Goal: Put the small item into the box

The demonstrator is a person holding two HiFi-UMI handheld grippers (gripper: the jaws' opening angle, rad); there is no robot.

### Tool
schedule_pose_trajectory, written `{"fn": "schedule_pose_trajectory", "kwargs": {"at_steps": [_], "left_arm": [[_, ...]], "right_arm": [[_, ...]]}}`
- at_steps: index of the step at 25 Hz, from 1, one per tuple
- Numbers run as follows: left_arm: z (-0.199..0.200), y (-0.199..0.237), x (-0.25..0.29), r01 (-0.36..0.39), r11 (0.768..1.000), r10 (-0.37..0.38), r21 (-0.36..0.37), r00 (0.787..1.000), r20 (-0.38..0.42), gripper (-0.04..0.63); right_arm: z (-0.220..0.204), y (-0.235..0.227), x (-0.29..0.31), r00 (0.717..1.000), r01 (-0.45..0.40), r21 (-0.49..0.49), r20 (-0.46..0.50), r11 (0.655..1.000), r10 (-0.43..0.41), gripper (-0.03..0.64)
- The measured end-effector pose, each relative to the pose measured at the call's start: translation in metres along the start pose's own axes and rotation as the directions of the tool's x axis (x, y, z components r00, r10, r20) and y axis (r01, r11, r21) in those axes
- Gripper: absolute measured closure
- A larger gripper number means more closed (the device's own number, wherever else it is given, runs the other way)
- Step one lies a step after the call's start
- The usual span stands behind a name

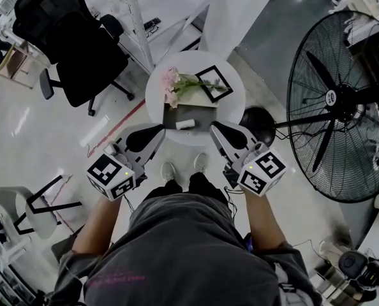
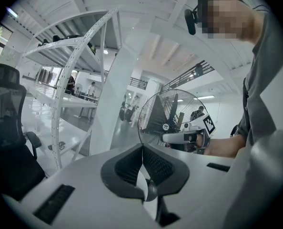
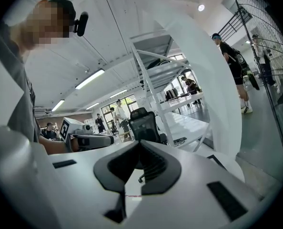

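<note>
A small round white table [image 1: 231, 104] stands in front of me in the head view. On it lies a flat grey box [image 1: 199, 113] with a small white cylinder [image 1: 185, 125] at its near edge. I cannot tell whether the cylinder is inside the box or on top of it. My left gripper [image 1: 157, 131] and right gripper [image 1: 216, 127] hover side by side just short of the table's near rim. Both are shut and hold nothing. The left gripper view shows its jaws [image 2: 142, 147] meeting, and the right gripper view shows the same [image 3: 140, 144]. Neither gripper view shows the table.
Pink flowers [image 1: 171, 85] and a black picture frame [image 1: 214, 83] sit on the table's far half. A large standing fan [image 1: 342, 113] is at the right, a black office chair [image 1: 74, 43] at the upper left, and a white chair [image 1: 23, 209] at the lower left. A white shelf rack [image 1: 135, 18] stands behind the table.
</note>
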State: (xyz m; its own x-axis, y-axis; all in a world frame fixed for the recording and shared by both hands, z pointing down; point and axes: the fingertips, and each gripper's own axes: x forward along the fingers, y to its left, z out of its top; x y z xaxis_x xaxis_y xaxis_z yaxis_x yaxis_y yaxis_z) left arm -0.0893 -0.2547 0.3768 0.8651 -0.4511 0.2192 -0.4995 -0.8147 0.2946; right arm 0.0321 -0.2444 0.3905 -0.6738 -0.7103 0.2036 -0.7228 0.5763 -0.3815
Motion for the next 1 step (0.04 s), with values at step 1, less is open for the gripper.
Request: {"fn": "schedule_pose_trajectory", "kwargs": {"at_steps": [1], "left_arm": [[-0.0003, 0.0003, -0.0001, -0.001, 1.0, 0.001, -0.001, 1.0, 0.0, 0.577]], "right_arm": [[-0.0002, 0.0, 0.0002, 1.0, -0.001, 0.0, 0.0, 1.0, 0.001, 0.594]]}}
